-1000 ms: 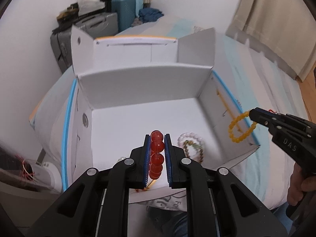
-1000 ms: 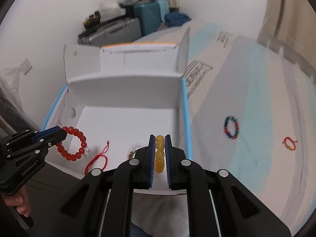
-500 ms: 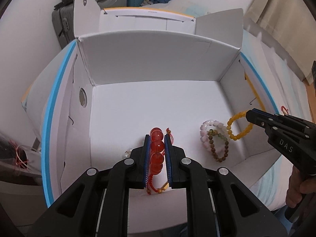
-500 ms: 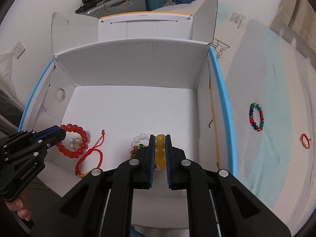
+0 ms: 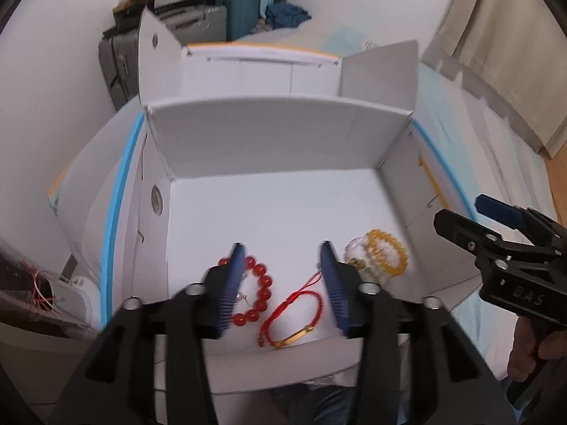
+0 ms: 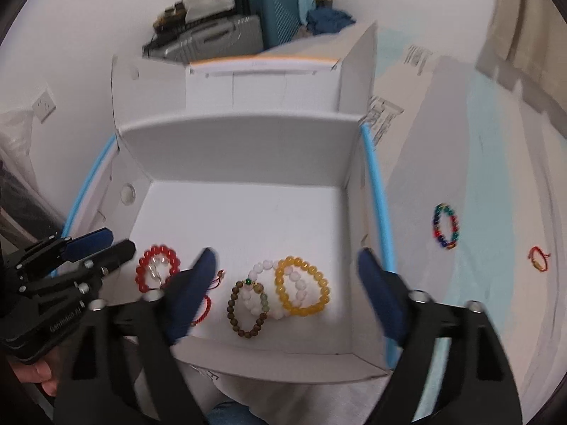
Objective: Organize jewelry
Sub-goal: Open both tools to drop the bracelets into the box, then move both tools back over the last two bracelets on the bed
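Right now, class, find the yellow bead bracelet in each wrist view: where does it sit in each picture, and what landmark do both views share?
Left wrist view: yellow bead bracelet lies right of centre on the box floor, overlapping the pale bead bracelet.
Right wrist view: it lies at lower centre, over the same pale bracelet.
Shared landmark: the red bead bracelet, further left in both.

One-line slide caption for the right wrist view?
Right gripper opening above the yellow bracelet in the white box; two bracelets remain outside.
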Demonstrator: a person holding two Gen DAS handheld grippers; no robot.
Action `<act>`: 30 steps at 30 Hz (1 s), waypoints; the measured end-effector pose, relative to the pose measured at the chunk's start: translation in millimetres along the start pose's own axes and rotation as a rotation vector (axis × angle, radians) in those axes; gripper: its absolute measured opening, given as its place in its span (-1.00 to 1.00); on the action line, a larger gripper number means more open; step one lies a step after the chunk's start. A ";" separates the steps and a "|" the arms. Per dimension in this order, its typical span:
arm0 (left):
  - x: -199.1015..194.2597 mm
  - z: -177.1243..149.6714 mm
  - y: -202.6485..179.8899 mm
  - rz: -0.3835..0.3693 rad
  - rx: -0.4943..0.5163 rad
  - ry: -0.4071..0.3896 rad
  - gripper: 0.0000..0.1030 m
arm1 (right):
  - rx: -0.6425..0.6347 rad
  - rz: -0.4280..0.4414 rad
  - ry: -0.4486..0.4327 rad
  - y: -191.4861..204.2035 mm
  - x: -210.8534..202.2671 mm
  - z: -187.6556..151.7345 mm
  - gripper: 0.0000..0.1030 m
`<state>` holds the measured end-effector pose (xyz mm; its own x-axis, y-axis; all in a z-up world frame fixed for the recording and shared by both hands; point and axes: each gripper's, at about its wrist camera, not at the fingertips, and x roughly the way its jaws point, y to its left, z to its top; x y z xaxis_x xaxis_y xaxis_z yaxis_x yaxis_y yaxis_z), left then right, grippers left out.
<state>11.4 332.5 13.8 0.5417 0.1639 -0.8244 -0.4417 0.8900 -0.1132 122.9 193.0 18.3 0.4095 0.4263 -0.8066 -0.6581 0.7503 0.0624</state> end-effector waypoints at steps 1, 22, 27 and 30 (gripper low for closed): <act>-3.2 0.8 -4.0 -0.001 0.005 -0.006 0.05 | 0.012 -0.002 -0.013 -4.4 -6.7 0.6 0.70; -48.3 -1.1 -130.4 -0.088 0.156 -0.098 0.89 | 0.138 -0.100 -0.133 -113.9 -103.5 -24.9 0.85; -39.8 -3.0 -168.2 -0.115 0.204 -0.091 0.89 | 0.176 -0.149 -0.138 -155.6 -116.2 -34.6 0.85; -28.3 -2.8 -193.1 -0.137 0.231 -0.077 0.89 | 0.190 -0.175 -0.135 -179.2 -120.2 -42.4 0.85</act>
<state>79.3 154.8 57.5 0.6419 0.0599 -0.7644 -0.1910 0.9780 -0.0837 164.8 -14.1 79.2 0.5950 0.3357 -0.7303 -0.4452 0.8941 0.0483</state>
